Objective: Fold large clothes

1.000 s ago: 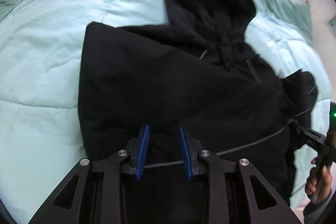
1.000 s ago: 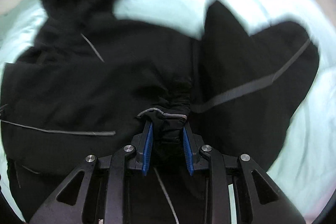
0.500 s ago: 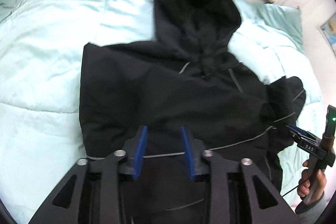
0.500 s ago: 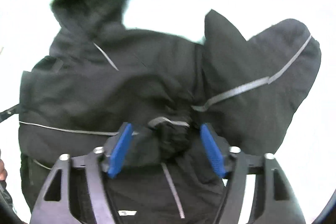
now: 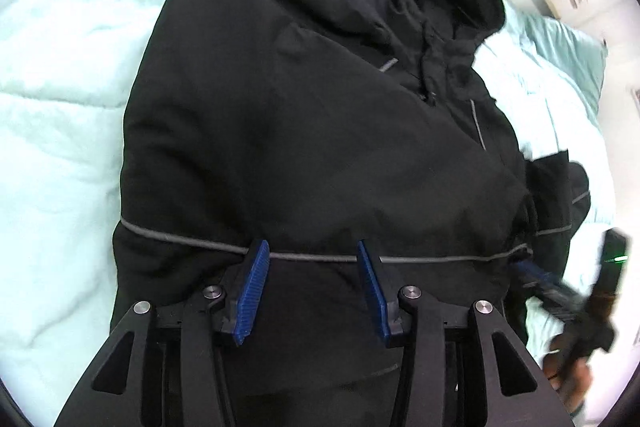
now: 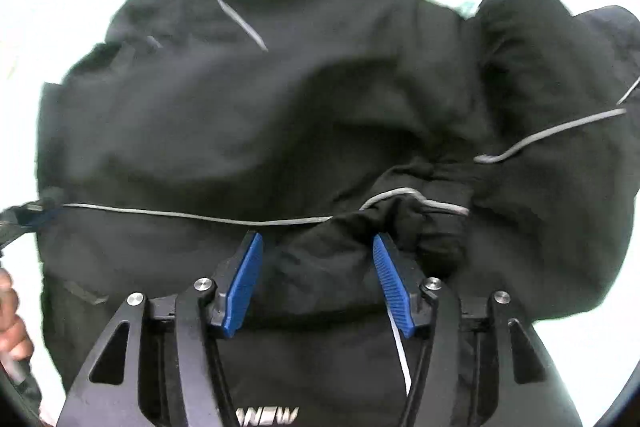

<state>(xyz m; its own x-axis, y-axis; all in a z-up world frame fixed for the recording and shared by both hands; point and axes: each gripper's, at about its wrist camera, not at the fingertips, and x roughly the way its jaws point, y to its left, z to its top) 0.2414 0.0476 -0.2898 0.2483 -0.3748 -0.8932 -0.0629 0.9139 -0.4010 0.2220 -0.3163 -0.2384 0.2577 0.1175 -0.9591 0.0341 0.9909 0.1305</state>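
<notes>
While spread on the bed (image 5: 60, 107), the hoodie (image 5: 320, 147) lies hood up. Left gripper (image 5: 310, 251): parted, empty. Right gripper (image 6: 318, 243): parted, gripping nothing.

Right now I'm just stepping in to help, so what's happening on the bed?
A person is folding a black hooded jacket laid out on a mint green comforter, with a handheld gripper in each hand. The left gripper and right gripper both hover over its lower half, jaws open, gripping nothing.
</notes>
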